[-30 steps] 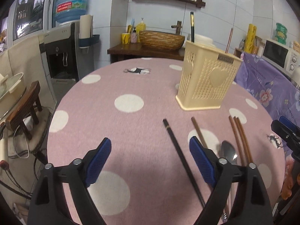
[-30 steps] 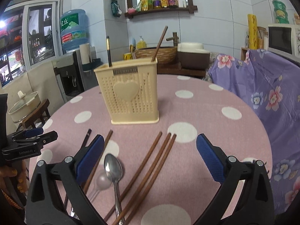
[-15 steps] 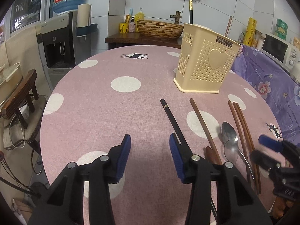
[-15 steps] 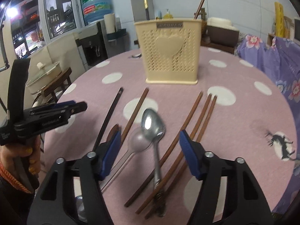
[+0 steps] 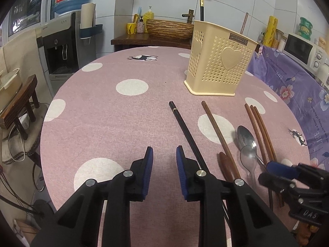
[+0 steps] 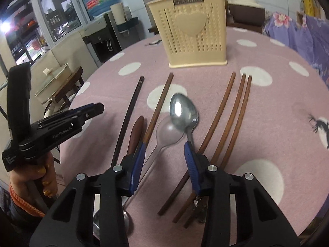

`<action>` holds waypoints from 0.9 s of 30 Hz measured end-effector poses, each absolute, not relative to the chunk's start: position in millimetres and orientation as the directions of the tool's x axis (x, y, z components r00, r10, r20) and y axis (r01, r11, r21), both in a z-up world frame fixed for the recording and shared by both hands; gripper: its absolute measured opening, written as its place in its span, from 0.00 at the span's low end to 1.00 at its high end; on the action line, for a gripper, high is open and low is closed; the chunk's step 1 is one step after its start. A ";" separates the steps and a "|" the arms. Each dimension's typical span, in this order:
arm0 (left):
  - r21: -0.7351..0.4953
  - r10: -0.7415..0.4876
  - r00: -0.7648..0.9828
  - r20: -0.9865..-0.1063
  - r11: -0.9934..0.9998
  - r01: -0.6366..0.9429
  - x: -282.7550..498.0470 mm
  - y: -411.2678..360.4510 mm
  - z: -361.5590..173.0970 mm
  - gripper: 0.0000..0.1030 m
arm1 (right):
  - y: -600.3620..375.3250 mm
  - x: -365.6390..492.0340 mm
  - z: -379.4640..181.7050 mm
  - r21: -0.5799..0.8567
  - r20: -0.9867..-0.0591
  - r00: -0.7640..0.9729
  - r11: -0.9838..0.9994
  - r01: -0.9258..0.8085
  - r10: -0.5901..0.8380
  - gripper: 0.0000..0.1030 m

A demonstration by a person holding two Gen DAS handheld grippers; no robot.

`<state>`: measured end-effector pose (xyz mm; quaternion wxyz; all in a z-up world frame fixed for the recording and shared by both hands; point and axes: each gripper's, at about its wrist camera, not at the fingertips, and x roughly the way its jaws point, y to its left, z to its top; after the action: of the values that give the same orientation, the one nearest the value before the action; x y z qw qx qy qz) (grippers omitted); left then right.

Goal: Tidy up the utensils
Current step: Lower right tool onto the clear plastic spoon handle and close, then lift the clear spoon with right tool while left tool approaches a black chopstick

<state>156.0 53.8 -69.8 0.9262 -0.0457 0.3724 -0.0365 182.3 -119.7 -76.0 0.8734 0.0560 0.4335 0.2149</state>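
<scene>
Both hand-held grippers have narrowed: right, half open and empty, straddles the spoon handle at mid-frame; left idles empty. Next: close, lift to holder.

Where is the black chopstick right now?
The black chopstick lies flat on the pink tablecloth, leftmost of the loose utensils, beside a brown chopstick and in front of the cream holder.

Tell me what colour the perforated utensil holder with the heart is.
The perforated plastic utensil holder is cream-yellow; it shows best in the right wrist view.
</scene>
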 end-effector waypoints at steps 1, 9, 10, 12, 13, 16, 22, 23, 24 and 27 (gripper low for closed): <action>-0.110 -0.099 0.722 -0.685 0.993 0.032 155.8 53.9 -69.4 0.23 | -117.8 181.6 -77.4 0.281 -0.742 0.528 0.907 -0.314 0.413 0.39; -0.122 -0.103 0.720 -0.687 0.992 0.026 155.7 58.9 -72.0 0.23 | -97.3 176.1 -80.9 0.215 -0.788 0.515 0.934 -0.284 0.338 0.24; -0.124 -0.105 0.720 -0.686 0.992 0.026 155.7 59.3 -72.3 0.23 | -93.5 176.9 -81.8 0.205 -0.796 0.508 0.937 -0.282 0.328 0.22; -0.128 -0.108 0.720 -0.685 0.991 0.027 155.2 60.1 -72.4 0.23 | -88.0 177.5 -81.6 0.174 -0.801 0.519 0.945 -0.277 0.299 0.19; -0.130 -0.110 0.720 -0.685 0.991 0.028 154.9 60.4 -72.3 0.23 | -86.3 178.7 -82.0 0.168 -0.802 0.522 0.948 -0.270 0.291 0.17; -0.131 -0.112 0.720 -0.685 0.991 0.030 154.5 60.8 -72.2 0.23 | -87.3 184.0 -82.8 0.188 -0.798 0.525 0.950 -0.248 0.295 0.12; -0.132 -0.116 0.714 -0.690 0.991 0.034 154.9 59.6 -72.9 0.23 | -98.0 188.4 -80.2 0.288 -0.767 0.523 0.928 -0.238 0.372 0.04; -0.132 -0.117 0.715 -0.690 0.991 0.035 154.8 59.2 -72.6 0.23 | -101.2 188.3 -77.9 0.309 -0.758 0.524 0.921 -0.237 0.389 0.04; -0.131 -0.116 0.714 -0.690 0.991 0.035 154.7 58.9 -72.7 0.23 | -106.4 188.0 -74.3 0.333 -0.744 0.529 0.913 -0.237 0.408 0.04; -0.136 -0.121 0.712 -0.691 0.990 0.037 155.2 57.0 -73.1 0.23 | -120.1 188.3 -66.0 0.364 -0.716 0.548 0.901 -0.236 0.433 0.04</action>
<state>155.2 57.0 -73.1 0.9235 -0.0562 0.3769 -0.0428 188.3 -120.1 -66.0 0.8724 0.1131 0.4351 0.1919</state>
